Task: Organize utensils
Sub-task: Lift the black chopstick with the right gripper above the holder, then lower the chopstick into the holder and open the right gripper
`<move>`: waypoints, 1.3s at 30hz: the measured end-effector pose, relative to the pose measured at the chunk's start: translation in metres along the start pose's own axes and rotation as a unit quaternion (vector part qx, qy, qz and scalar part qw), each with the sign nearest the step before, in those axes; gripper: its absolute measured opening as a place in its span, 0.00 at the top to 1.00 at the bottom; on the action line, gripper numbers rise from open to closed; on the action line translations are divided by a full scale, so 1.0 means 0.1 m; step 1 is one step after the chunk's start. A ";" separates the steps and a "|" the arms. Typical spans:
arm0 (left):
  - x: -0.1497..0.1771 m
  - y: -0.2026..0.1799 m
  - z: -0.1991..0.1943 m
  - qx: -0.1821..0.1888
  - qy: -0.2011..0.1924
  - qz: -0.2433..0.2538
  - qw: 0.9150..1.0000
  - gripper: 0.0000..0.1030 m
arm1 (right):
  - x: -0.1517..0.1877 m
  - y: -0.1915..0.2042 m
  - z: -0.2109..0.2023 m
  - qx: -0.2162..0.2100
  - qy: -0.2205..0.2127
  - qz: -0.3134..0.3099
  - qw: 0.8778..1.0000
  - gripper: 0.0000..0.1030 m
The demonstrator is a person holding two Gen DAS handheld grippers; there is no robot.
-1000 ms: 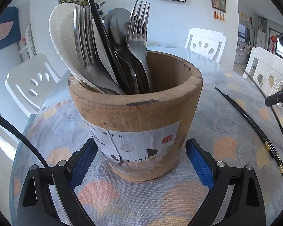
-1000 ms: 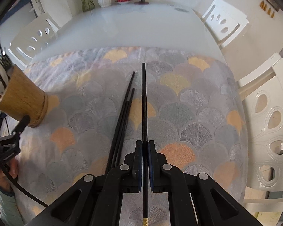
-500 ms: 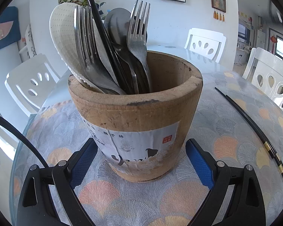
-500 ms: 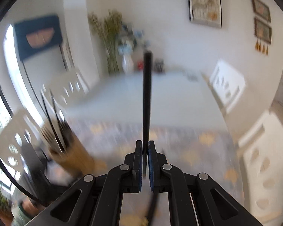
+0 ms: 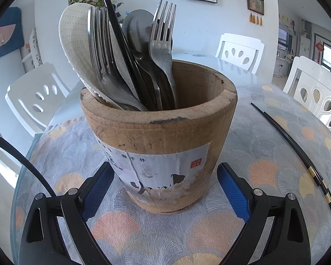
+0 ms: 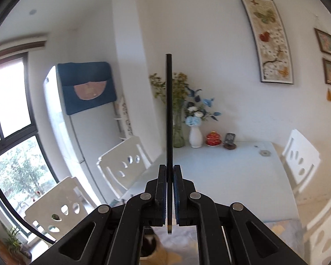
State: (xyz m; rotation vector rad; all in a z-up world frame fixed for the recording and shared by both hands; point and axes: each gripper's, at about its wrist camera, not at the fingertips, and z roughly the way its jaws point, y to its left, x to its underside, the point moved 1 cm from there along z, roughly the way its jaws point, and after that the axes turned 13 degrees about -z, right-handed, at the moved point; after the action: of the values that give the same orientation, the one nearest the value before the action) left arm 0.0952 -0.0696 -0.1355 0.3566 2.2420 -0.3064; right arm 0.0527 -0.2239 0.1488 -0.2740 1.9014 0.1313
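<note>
In the left wrist view a wooden utensil holder (image 5: 161, 137) stands on the patterned tablecloth (image 5: 253, 145), close in front. It holds forks (image 5: 163, 44), a spoon, a white paddle (image 5: 75, 35) and a black chopstick. My left gripper (image 5: 163, 167) is open around the holder's base, with a blue pad (image 5: 99, 183) close on each side and a thin gap showing. Black chopsticks with gold bands (image 5: 293, 145) lie on the cloth to the right. In the right wrist view my right gripper (image 6: 170, 170) is shut on one black chopstick (image 6: 169, 110), held high and pointing at the far wall.
White chairs (image 5: 240, 50) ring the glass table (image 6: 231, 167). At the table's far end stand vases with flowers (image 6: 195, 132), a red pot and a small dark item. A white fridge (image 6: 77, 114) and a window are on the left.
My right gripper has lifted the chopstick off the cloth and tilted upward, from facing the table to facing the wall. It has left the left wrist view. The left gripper and the holder have not moved.
</note>
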 end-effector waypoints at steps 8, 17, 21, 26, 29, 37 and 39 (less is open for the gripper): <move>0.00 -0.01 0.00 -0.005 -0.002 0.004 1.000 0.08 | 0.08 0.19 0.16 -0.038 0.020 -0.008 0.999 0.95; 0.00 -0.01 0.00 -0.006 -0.002 0.005 1.000 0.08 | 0.38 0.46 0.51 -0.073 0.071 -0.012 0.995 0.95; 0.00 -0.01 0.00 -0.006 -0.002 0.005 1.000 0.08 | 0.46 0.52 0.58 -0.074 0.082 -0.018 0.994 0.95; 0.00 -0.01 0.00 -0.006 -0.002 0.005 1.000 0.08 | 0.51 0.51 0.63 -0.074 0.090 -0.014 0.993 0.95; 0.00 -0.01 0.00 -0.007 -0.002 0.006 1.000 0.08 | 0.56 0.48 0.65 -0.071 0.095 -0.008 0.993 0.95; 0.00 0.00 0.01 -0.008 -0.001 0.006 1.000 0.08 | 0.63 0.46 0.67 -0.076 0.103 -0.005 0.992 0.95; 0.00 0.00 0.01 -0.008 -0.001 0.006 1.000 0.08 | 0.64 0.49 0.70 -0.083 0.112 -0.011 0.990 0.95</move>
State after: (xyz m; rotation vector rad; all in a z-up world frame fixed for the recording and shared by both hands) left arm 0.0957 -0.0698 -0.1359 0.3616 2.2374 -0.2819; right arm 0.0840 -0.1690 0.0631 -0.4369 2.1126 0.2527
